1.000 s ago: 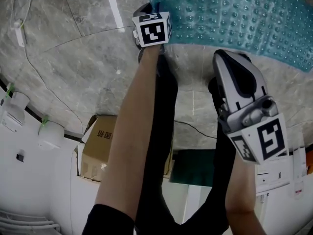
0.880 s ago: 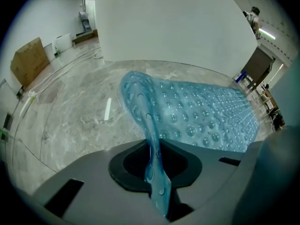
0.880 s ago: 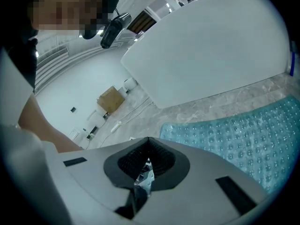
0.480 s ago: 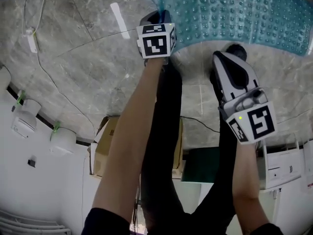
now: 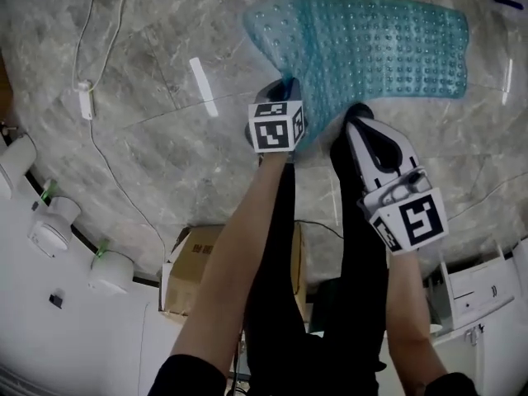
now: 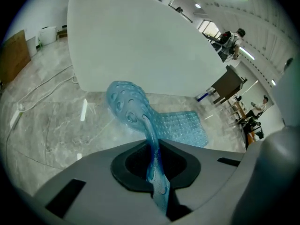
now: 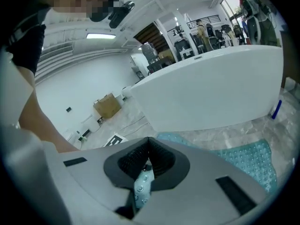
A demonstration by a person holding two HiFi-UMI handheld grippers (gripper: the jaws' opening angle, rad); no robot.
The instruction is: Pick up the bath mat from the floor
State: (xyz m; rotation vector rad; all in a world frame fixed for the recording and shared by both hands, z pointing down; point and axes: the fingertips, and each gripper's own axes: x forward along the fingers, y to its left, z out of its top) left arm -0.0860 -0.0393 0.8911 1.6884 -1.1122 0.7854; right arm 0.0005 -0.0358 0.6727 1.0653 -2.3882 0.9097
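The translucent teal studded rubber bath mat [image 5: 379, 48] is pinched at its near edge by the left gripper [image 5: 283, 89], whose jaws have just been closing on it, and by the right gripper's [image 5: 355, 115] narrow jaws, with its far end on the grey marble floor [image 5: 157, 139].

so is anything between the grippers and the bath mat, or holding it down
Nothing visible. The left gripper, its jaws just closed further, and the right gripper both pinch the near edge of the translucent blue studded rubber bath mat; nothing lies on it.

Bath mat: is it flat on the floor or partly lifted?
Partly lifted. The bath mat hangs from the left gripper and right gripper; its far part lies spread.
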